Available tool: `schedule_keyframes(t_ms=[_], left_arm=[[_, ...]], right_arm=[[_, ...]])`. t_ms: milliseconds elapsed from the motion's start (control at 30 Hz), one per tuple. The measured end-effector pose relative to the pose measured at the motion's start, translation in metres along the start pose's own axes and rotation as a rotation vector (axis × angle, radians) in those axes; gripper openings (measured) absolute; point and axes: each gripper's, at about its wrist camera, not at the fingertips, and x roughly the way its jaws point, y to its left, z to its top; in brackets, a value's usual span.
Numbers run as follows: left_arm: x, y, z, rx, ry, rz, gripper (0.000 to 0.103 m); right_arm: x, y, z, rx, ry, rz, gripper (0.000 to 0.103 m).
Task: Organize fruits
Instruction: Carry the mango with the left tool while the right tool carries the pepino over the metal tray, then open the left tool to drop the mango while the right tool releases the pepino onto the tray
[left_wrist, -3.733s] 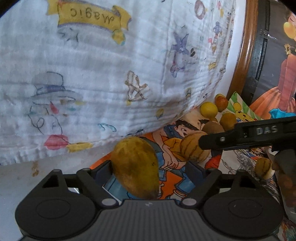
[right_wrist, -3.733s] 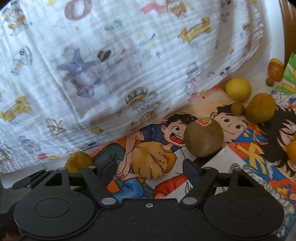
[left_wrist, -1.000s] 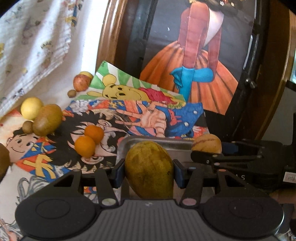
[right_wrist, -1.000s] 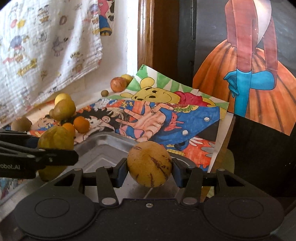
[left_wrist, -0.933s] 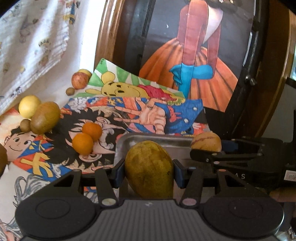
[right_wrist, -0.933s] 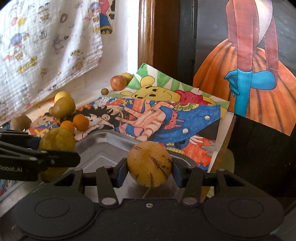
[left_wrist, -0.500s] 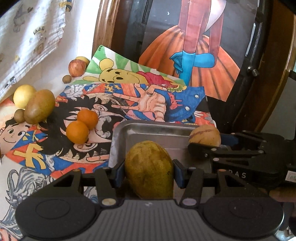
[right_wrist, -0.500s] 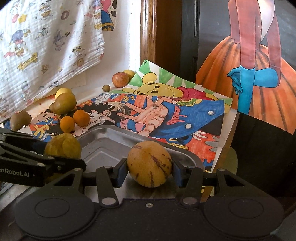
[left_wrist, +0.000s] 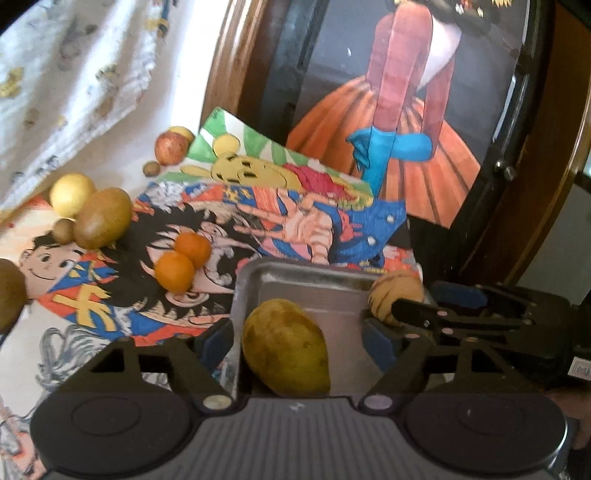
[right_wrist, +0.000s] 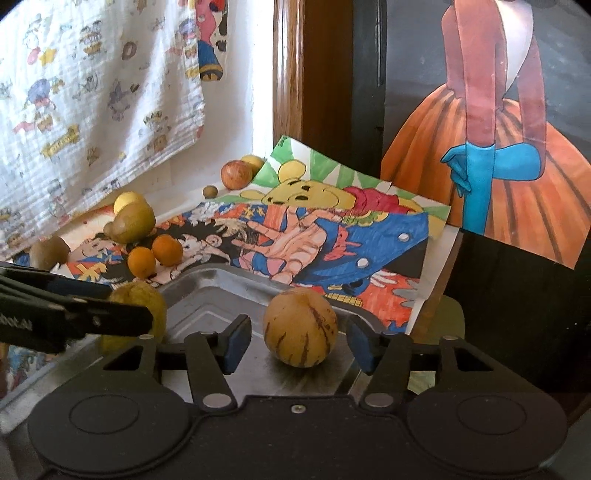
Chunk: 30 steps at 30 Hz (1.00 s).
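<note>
Both grippers stand spread wide over the metal tray (right_wrist: 207, 291), the left gripper (left_wrist: 299, 341) clear of the mango (left_wrist: 286, 347) and the right gripper (right_wrist: 299, 341) clear of the striped round fruit (right_wrist: 300, 326), each fruit resting inside the tray between unclamped blue pads (right_wrist: 236, 341).

The left gripper (left_wrist: 299, 338) is wide open, its two fingers (left_wrist: 218, 341) spread far apart and touching nothing. The right gripper (right_wrist: 299, 341) is wide open too, with gaps on both sides. The two sit close, side by side, and both point forward and a little down. Each one shows in the other's view.
</note>
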Motion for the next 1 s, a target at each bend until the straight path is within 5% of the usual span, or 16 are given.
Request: schedule_keyframes(t_ms=[200, 500, 1000], left_arm=[[-0.04, 0.003, -0.001, -0.041, -0.076, 0.027, 0.101], [-0.097, 0.005, -0.017, -0.027, -0.125, 0.099, 0.103], [-0.166, 0.022, -0.071, -0.018, -0.102, 0.152, 0.103]], right_arm=[[-0.033, 0.006, 0.003, 0.024, -0.045, 0.006, 0.079], [-0.092, 0.029, 0.0, 0.081, -0.088, 0.025, 0.097], [-0.174, 0.094, -0.039, 0.086, -0.048, 0.068, 0.102]])
